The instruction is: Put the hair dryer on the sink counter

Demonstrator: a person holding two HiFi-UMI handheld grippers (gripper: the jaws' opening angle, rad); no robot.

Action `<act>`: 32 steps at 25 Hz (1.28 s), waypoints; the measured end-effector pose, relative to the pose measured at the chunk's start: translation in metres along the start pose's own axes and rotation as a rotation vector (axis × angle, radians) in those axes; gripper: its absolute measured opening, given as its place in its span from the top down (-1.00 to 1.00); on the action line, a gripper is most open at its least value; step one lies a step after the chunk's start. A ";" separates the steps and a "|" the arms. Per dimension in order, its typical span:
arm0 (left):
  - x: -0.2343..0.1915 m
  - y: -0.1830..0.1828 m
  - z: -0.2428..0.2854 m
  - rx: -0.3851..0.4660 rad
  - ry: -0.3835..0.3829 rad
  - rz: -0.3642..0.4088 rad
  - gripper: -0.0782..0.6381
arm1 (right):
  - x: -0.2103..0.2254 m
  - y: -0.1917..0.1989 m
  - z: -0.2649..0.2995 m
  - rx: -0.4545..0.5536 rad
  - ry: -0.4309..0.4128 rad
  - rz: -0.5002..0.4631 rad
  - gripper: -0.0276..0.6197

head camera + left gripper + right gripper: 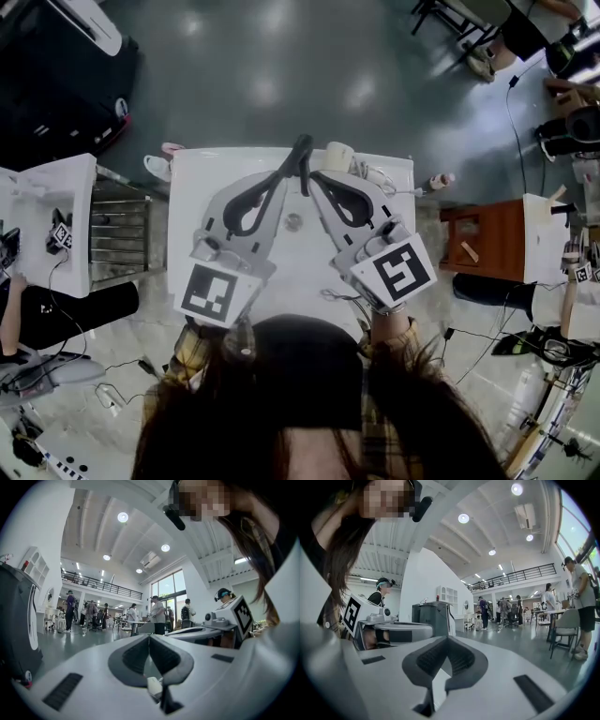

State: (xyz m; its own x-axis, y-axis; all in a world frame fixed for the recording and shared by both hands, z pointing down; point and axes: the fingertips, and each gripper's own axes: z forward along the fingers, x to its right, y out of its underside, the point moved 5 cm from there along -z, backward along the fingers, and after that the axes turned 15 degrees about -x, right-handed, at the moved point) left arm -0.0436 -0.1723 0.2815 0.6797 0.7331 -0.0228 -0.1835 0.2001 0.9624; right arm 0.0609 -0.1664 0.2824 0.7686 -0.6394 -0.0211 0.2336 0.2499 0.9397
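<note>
In the head view a white sink counter (199, 183) lies below me, its basin drain (293, 222) in the middle. A cream hair dryer (337, 156) rests at the counter's far edge, and its cord (379, 175) trails right. Both grippers are held level over the basin. My left gripper (302, 148) is shut and empty, its tips just left of the dryer. My right gripper (313, 181) is shut and empty too, its tips close below the left one's. In the left gripper view the left gripper (150, 637) points out into the hall. The right gripper (447, 639) does the same in the right gripper view.
A small bottle (441, 180) stands at the counter's right end. A brown wooden cabinet (483, 239) stands to the right, a metal rack (117, 225) and another white sink unit (56, 211) to the left. Several people stand in the hall beyond.
</note>
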 end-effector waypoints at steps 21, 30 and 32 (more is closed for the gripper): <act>-0.001 0.001 0.004 -0.014 -0.003 0.000 0.73 | 0.003 0.000 0.001 -0.004 -0.007 -0.008 0.87; -0.003 0.004 0.006 -0.016 -0.008 -0.004 0.73 | 0.004 0.003 0.002 -0.008 -0.009 -0.006 0.87; -0.002 0.003 0.005 -0.014 -0.009 -0.002 0.73 | 0.004 0.003 0.001 -0.011 -0.009 -0.007 0.87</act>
State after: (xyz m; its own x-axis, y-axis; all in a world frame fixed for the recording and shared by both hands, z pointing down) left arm -0.0419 -0.1767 0.2858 0.6866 0.7267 -0.0219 -0.1921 0.2104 0.9586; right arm 0.0642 -0.1691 0.2856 0.7615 -0.6477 -0.0241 0.2450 0.2532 0.9359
